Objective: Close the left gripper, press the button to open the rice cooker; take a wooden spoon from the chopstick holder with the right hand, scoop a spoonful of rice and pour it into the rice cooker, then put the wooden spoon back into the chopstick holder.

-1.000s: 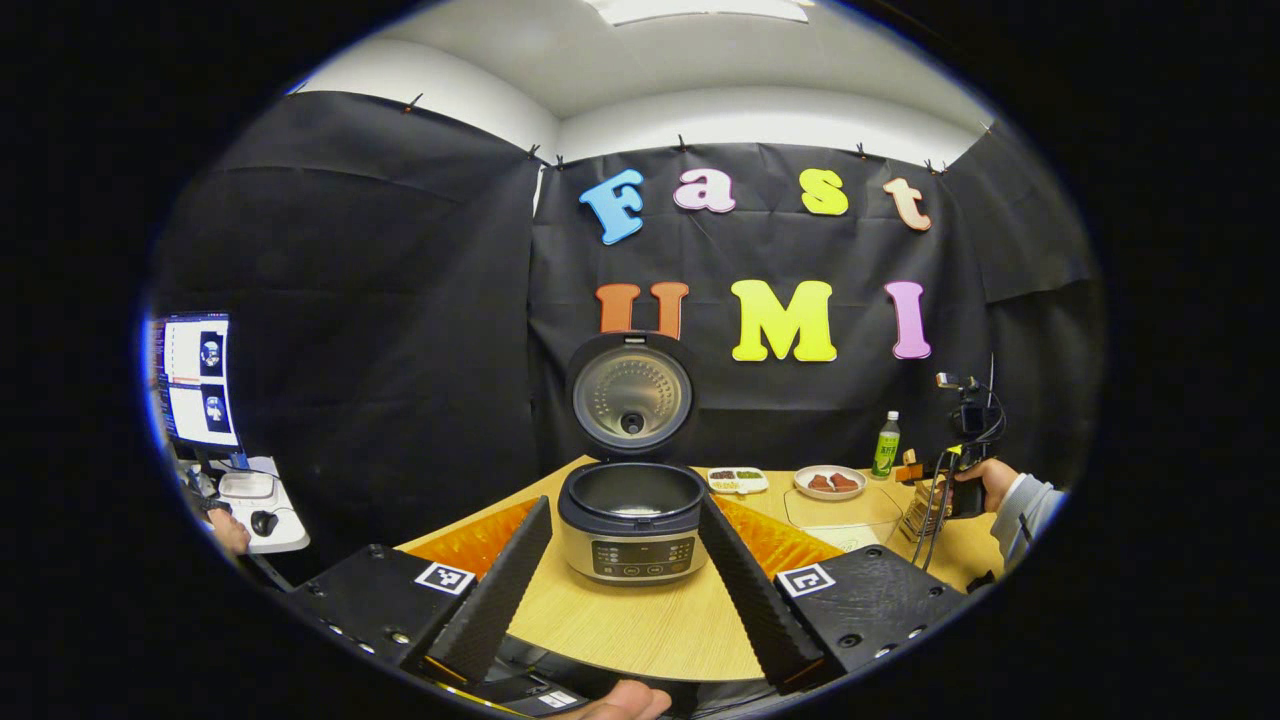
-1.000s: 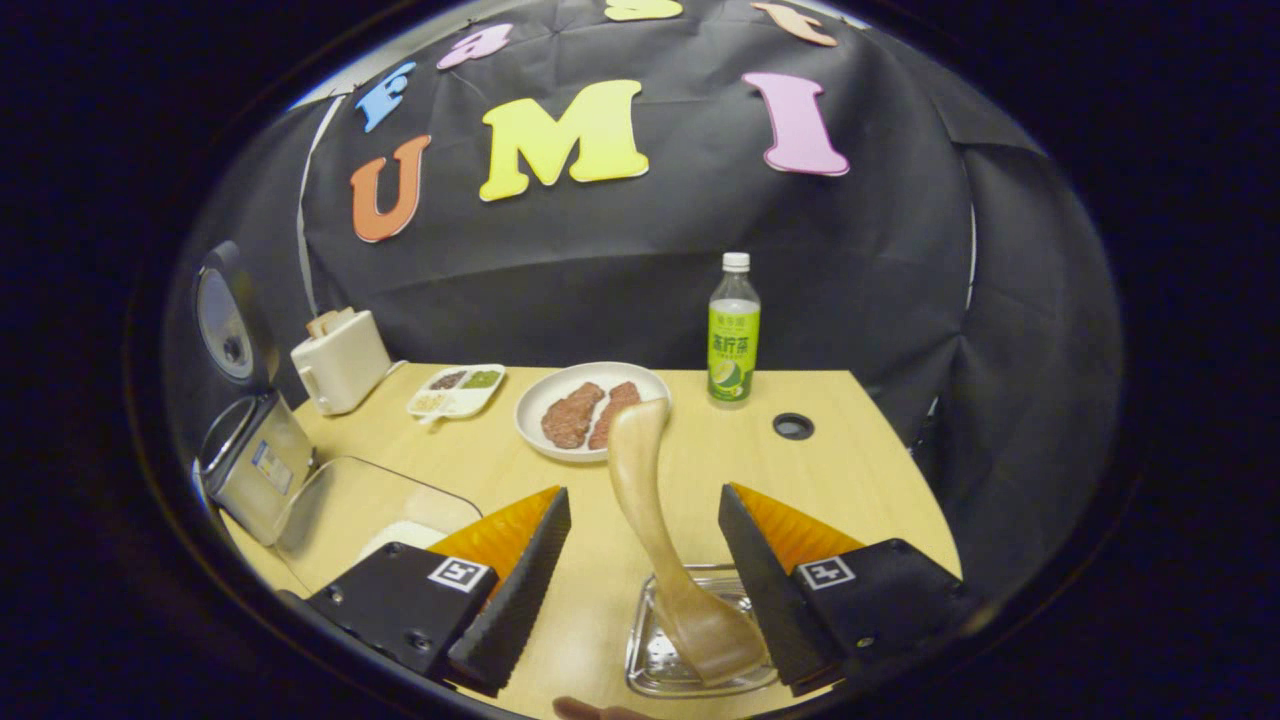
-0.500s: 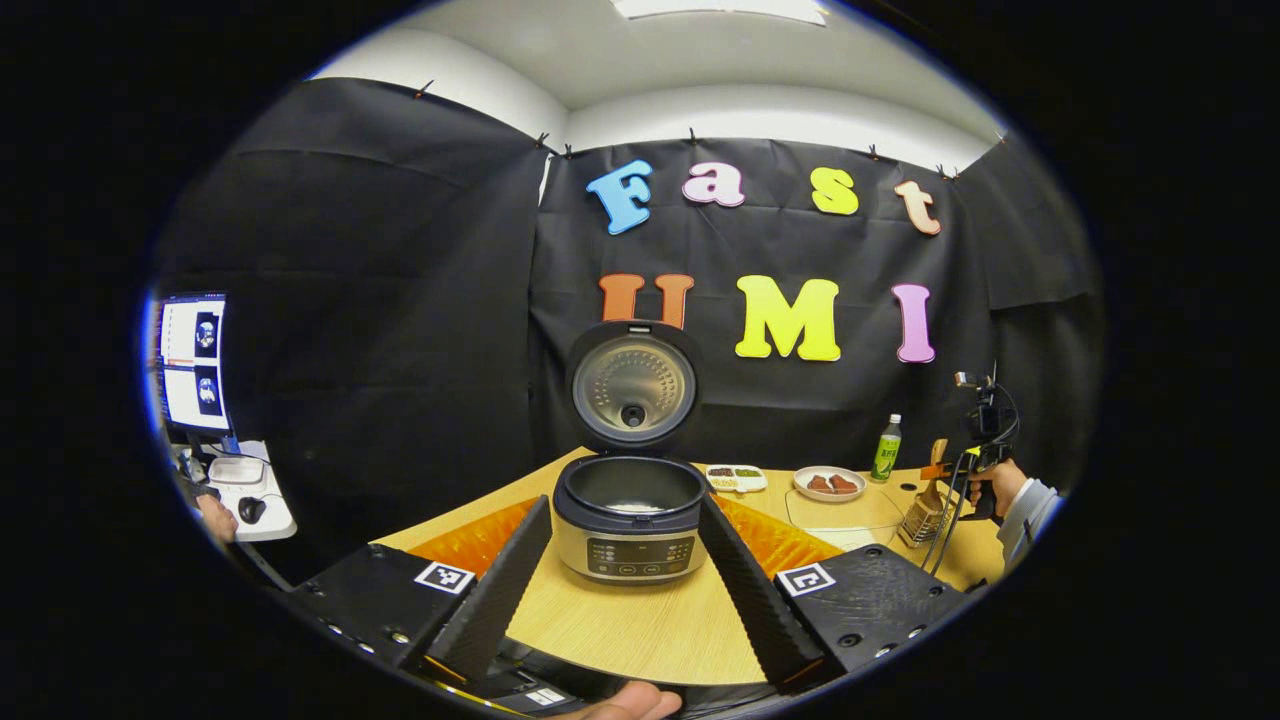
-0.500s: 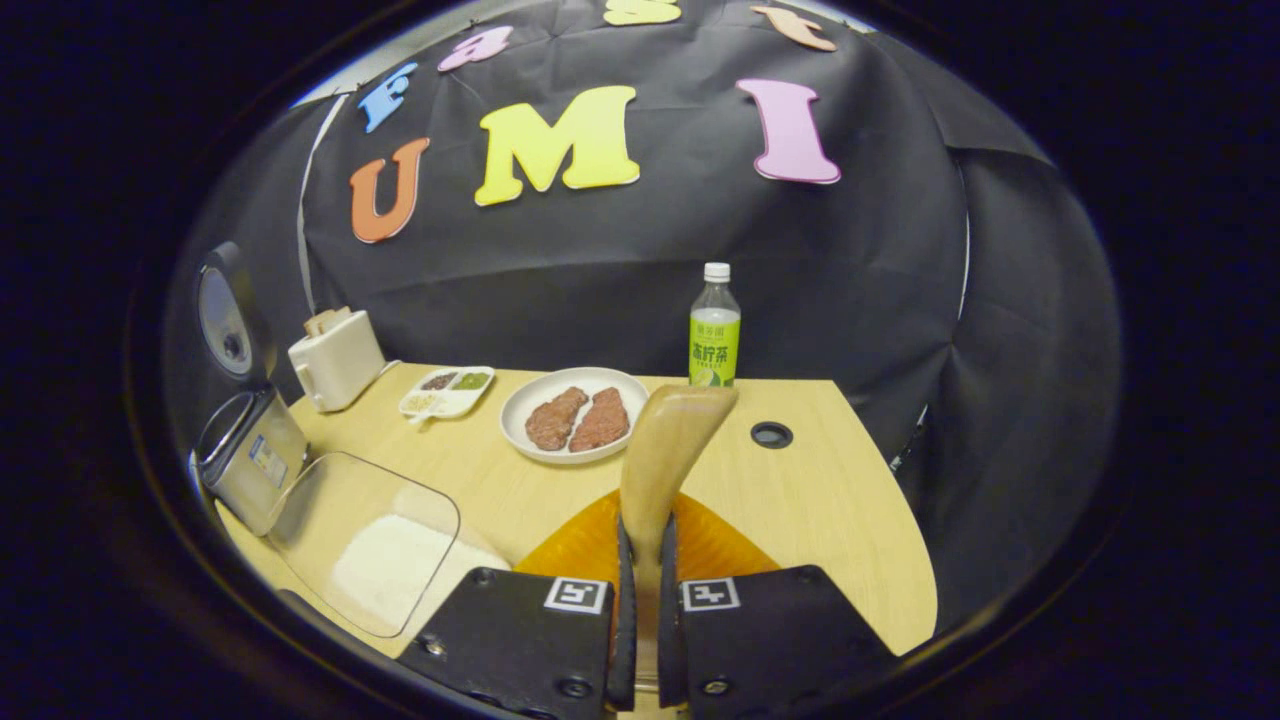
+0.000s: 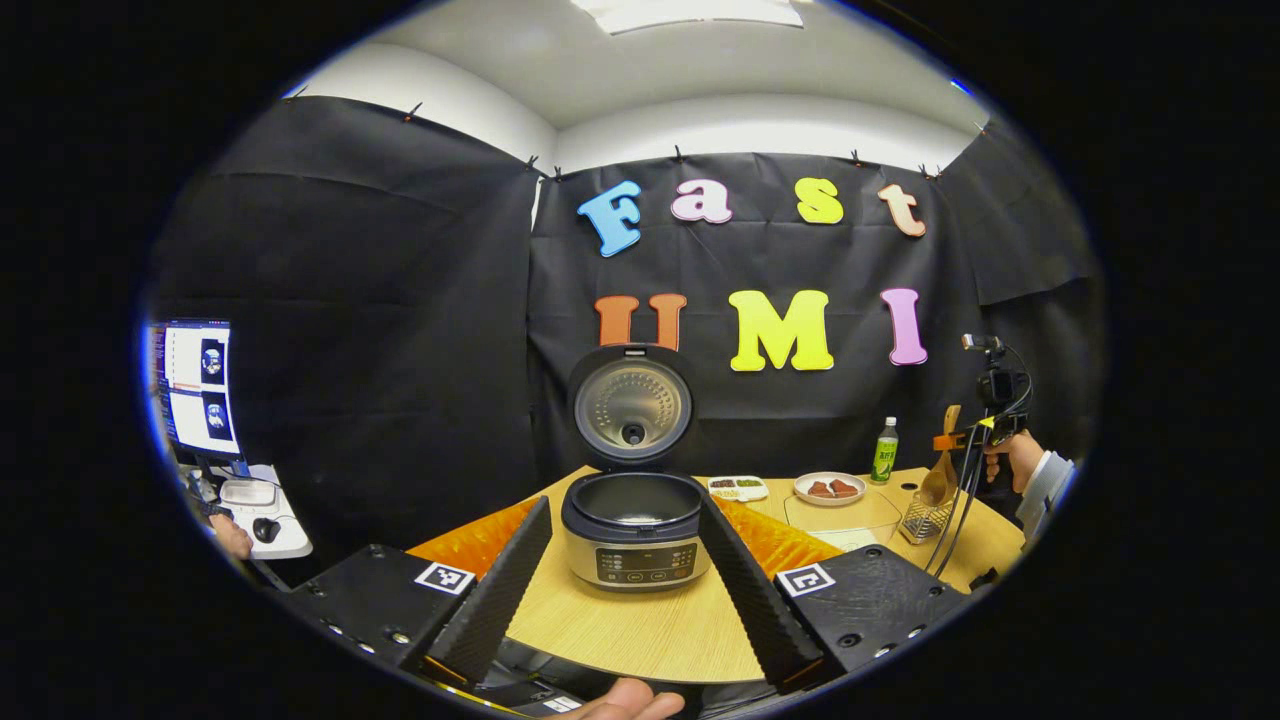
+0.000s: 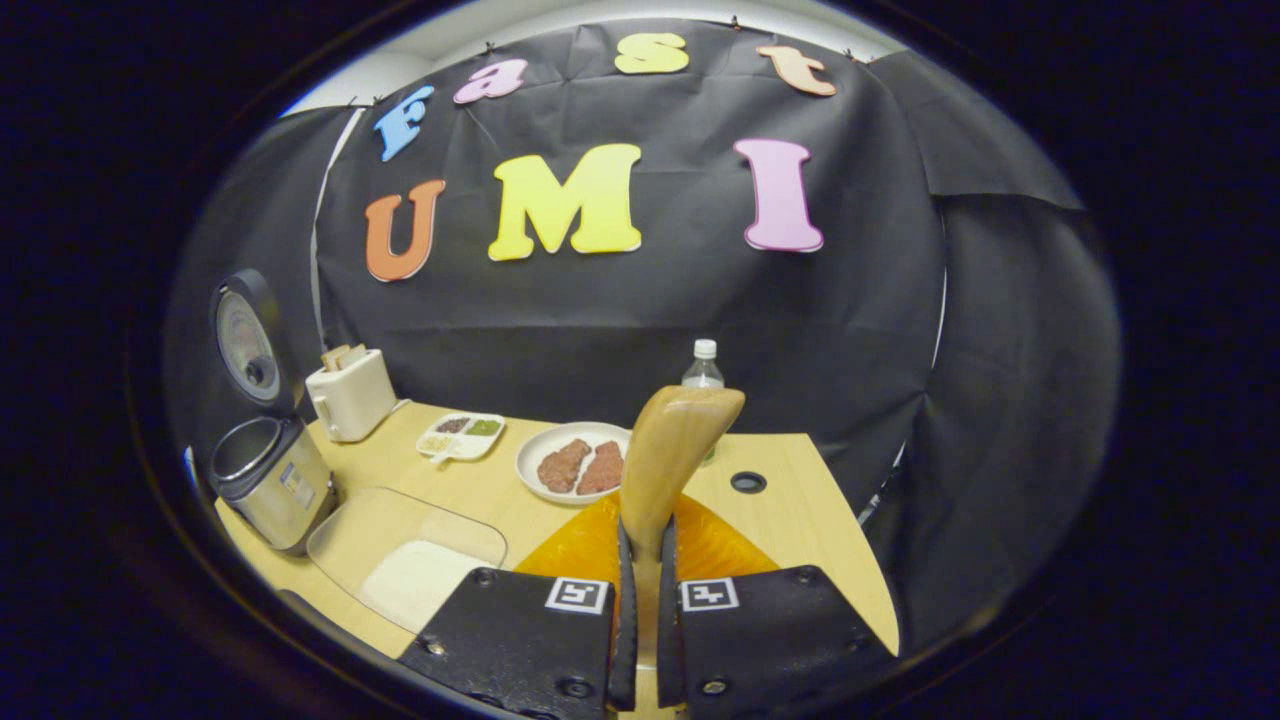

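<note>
So the first chunk looks done: the rice cooker (image 5: 634, 528) is sitting on the tabletop (image 5: 640, 625) with its lid (image 5: 630, 405) flipped all the way up, inner pot open to the room, so the button press is out of the way. The left gripper (image 5: 625, 590) hangs back in front of the cooker with its fingers spread wide, touching nothing. The right gripper (image 6: 640, 625) has its fingers pressed together on the handle of the wooden spoon (image 6: 672, 455), pinching it with the handle end sticking up in front of the camera. In the left gripper view you can see that spoon's bowl (image 5: 938, 487) hanging just above the chopstick holder (image 5: 922, 518), so I'd say it's pulled out or as good as out, though I can't tell if the tip is fully clear of the rim. What's left is most of the real work: the clear container of rice (image 6: 412, 558) sits between the cooker and the right gripper, and there's nothing on the spoon that I can see. It needs to go over there, scoop, carry the load to the open pot, tip it in, then go back into the holder. Roughly a third done, I'd guess. The plate of meat (image 6: 574, 462) and the bottle (image 6: 704, 372) are just sitting behind, not in the way.
</note>
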The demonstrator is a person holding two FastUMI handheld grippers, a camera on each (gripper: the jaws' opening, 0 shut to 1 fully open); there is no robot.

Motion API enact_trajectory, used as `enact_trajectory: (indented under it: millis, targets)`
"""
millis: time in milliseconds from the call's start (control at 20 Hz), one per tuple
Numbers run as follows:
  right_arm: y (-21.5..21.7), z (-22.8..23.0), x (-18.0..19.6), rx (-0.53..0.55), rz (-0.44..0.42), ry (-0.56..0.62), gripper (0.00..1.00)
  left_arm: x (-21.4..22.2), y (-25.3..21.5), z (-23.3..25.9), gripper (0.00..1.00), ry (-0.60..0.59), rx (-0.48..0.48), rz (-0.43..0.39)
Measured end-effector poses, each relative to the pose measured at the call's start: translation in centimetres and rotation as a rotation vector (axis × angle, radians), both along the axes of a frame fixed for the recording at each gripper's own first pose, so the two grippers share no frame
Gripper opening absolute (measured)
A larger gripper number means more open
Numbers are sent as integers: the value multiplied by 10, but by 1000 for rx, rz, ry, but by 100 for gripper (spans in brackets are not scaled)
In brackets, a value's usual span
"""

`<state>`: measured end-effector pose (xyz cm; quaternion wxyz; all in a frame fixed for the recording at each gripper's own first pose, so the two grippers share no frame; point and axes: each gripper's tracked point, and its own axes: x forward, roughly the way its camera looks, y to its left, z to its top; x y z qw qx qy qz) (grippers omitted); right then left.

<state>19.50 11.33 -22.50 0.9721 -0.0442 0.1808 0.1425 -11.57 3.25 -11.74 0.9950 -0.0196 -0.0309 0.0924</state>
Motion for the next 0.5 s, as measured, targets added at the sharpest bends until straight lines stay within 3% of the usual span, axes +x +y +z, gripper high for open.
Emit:
enact_trajectory:
  millis: [300,500]
  targets:
    - [58,51,-32,26,53,-139,11,-15,13,-2,94,-12,-33,13]
    - [110,33,-44,43,108,-114,8,-21,23,-3,95,-23,-49,17]
